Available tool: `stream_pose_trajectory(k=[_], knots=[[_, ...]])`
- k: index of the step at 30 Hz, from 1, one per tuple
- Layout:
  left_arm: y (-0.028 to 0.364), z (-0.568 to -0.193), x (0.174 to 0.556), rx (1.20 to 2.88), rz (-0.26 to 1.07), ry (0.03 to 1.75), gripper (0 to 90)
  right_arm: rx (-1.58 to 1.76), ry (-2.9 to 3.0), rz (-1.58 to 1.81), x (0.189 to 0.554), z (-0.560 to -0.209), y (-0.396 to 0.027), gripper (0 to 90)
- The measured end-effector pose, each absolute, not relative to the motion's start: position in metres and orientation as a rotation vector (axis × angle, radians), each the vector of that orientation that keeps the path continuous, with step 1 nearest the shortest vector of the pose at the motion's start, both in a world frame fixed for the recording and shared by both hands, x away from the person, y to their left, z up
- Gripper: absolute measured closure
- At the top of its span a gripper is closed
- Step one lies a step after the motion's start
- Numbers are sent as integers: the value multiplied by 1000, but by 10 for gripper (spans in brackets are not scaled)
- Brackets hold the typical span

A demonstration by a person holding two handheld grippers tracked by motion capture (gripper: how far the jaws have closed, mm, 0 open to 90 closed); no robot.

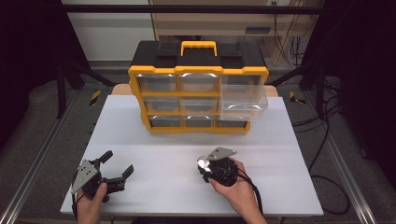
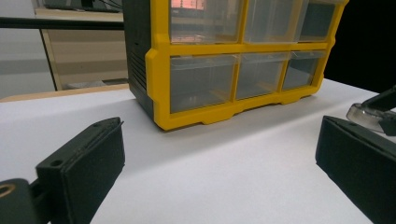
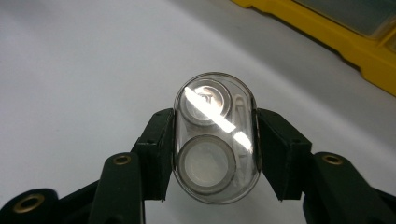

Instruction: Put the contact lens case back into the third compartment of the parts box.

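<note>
White and matte, the table (image 1: 154, 140) spans the middle of the high view, with dark floor, metal rails and loose cables around it. At upper centre stands a yellow-and-black plastic organizer (image 1: 198, 86) with a yellow handle and three rows of clear drawers; its top-right drawer (image 1: 243, 95) is pulled out toward the front. At lower left, a hand holds the left gripper (image 1: 117, 164) with its black jaws spread wide and nothing between them. At lower centre right, the right gripper (image 1: 204, 165) is clamped on a small, shiny clear case (image 1: 203, 163) held just above the table. In the left gripper view, two blocky black jaws rise at the lower left and lower right corners, wide apart over bare white tabletop; the organizer (image 2: 243, 60) fills the upper middle, its drawers glossy and see-through, and the clear case (image 2: 366, 114) peeks in at the right edge. In the right gripper view, the matte black pads (image 3: 156, 151) press both long sides of the clear case (image 3: 215, 137), a rounded, capsule-shaped transparent shell with two round silvery discs inside, one above the other, and a bright streak of glare across it. The organizer's yellow base (image 3: 345, 42) crosses the upper right corner.
</note>
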State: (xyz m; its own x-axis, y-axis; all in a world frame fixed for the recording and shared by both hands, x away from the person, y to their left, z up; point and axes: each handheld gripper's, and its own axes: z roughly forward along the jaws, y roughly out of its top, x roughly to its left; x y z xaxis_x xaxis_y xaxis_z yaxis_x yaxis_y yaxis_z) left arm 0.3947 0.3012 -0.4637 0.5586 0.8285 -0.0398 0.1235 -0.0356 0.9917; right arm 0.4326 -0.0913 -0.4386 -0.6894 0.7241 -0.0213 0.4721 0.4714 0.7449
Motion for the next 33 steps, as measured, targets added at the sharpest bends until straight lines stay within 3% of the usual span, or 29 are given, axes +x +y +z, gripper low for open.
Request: stream_pose_trajectory(k=[33], knots=[[301,-464,394,1521,690,847,11,1040,2313,1096,429,-415,-128,490]])
